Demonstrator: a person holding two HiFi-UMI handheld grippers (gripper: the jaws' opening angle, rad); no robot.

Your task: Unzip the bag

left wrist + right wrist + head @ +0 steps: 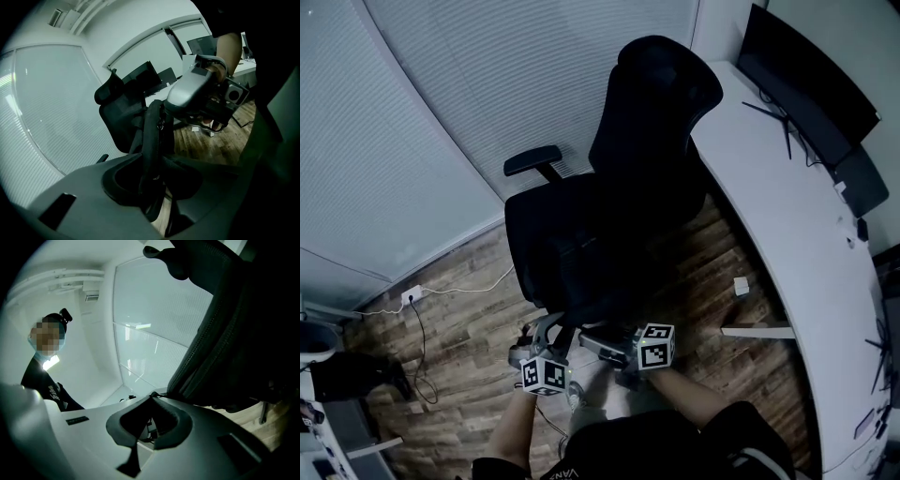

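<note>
The black bag [234, 333] lies on the black office chair [656, 122] and is hard to tell from it in the head view. Both grippers meet at the seat's front edge. My left gripper [152, 161] is shut on a black strap-like edge of the bag [152, 126] that runs up from between its jaws. My right gripper [152, 401] is shut, with a small zipper pull [151, 394] pinched at its tips; the zip line [199, 350] climbs up and right from there. In the left gripper view the right gripper [161, 117] reaches in from the right.
A curved white desk [797, 244] with a dark monitor [806, 80] runs along the right. A power strip with cable [412, 295] and a small white box [741, 286] lie on the wooden floor. A person [40, 376] stands behind the right gripper.
</note>
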